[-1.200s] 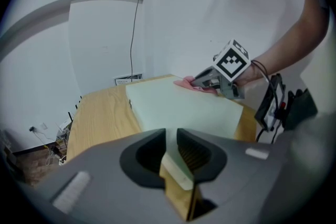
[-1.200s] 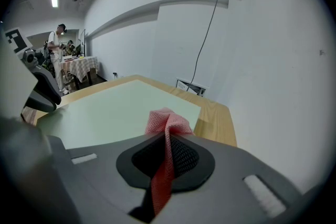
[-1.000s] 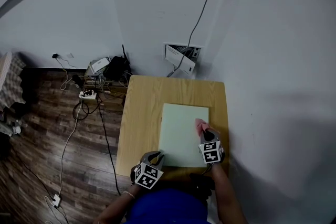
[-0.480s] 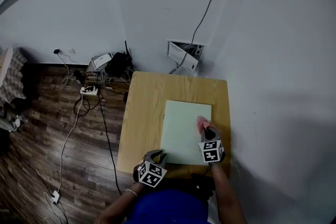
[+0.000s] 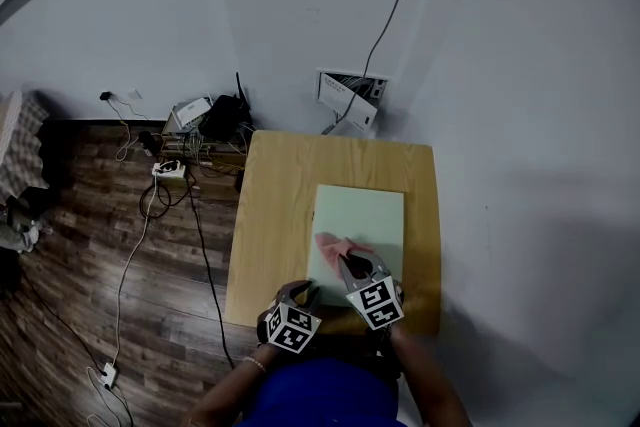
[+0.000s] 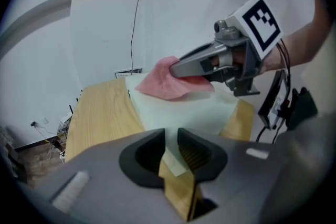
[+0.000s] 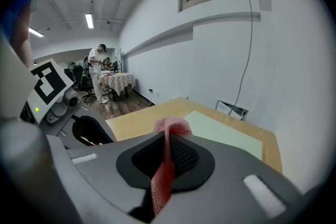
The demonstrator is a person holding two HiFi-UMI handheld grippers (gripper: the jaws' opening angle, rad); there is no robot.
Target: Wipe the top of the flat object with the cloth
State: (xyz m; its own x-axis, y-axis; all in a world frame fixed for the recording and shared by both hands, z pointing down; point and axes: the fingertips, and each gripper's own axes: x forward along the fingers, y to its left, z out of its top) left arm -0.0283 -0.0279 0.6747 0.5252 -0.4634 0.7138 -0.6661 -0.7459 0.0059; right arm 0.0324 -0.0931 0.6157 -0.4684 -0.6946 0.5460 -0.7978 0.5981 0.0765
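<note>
A pale green flat board (image 5: 365, 220) lies on the small wooden table (image 5: 270, 215). My right gripper (image 5: 350, 264) is shut on a pink cloth (image 5: 333, 245) that rests on the board's near left part. In the right gripper view the cloth (image 7: 170, 126) runs up between the jaws. The left gripper view shows the cloth (image 6: 165, 82) bunched under the right gripper (image 6: 177, 71) on the board (image 6: 184, 113). My left gripper (image 5: 302, 293) sits at the board's near left corner. Its jaws (image 6: 170, 140) stand a little apart, and only the corner shows through the gap.
A white wall runs close behind and to the right of the table. A wall box (image 5: 350, 98) with a cable sits behind it. Cables, a power strip (image 5: 167, 168) and a router lie on the wooden floor to the left. A person (image 7: 97, 72) stands far off.
My right gripper has dragged the pink cloth from the board's right side across to its near left part. The left gripper has stayed at the near corner.
</note>
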